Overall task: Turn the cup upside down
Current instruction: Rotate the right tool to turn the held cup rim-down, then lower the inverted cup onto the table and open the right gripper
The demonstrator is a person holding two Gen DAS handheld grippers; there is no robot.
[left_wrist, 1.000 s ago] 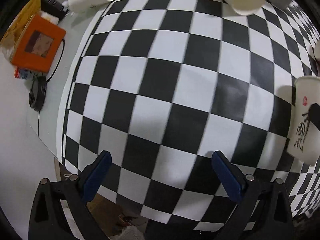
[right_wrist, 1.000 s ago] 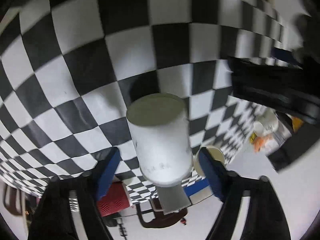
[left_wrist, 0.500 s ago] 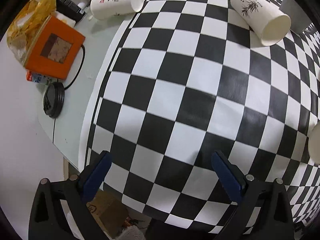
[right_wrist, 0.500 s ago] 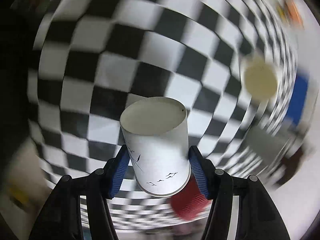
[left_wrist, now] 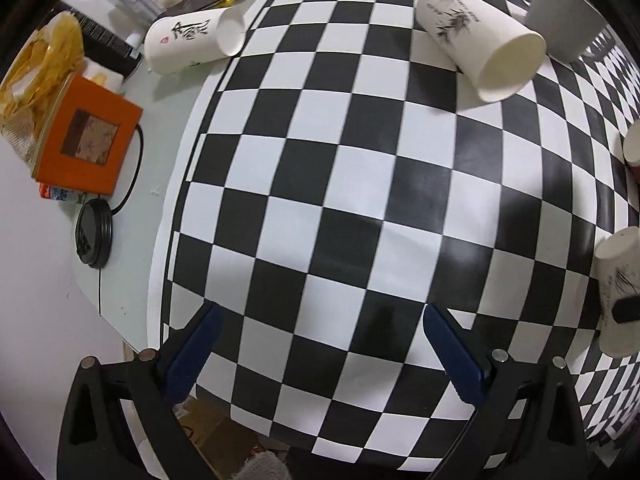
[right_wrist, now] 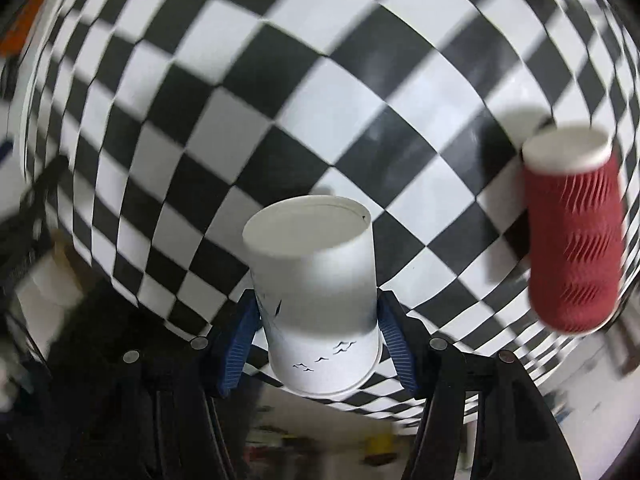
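Observation:
My right gripper (right_wrist: 318, 312) is shut on a white paper cup with small bird prints (right_wrist: 316, 288). The blue pads press its sides near the rim end, and its flat base points away from the camera toward the checkered cloth (right_wrist: 240, 100). The cup hangs above the cloth. The same cup shows at the right edge of the left wrist view (left_wrist: 618, 292), with a dark finger across it. My left gripper (left_wrist: 318, 344) is open and empty above the near edge of the checkered cloth (left_wrist: 340, 184).
Two white cups lie on their sides: one with bamboo print (left_wrist: 480, 36) at the back, one with calligraphy (left_wrist: 192, 40) off the cloth's left edge. A red ribbed cup (right_wrist: 572, 232) stands base-up at right. An orange box (left_wrist: 86, 136), black lid (left_wrist: 94, 236) and grey container (left_wrist: 568, 20) sit around.
The right gripper has closed on the bird-print cup and swung with it, the view turning over the cloth. The left gripper has drawn back, showing more of the table.

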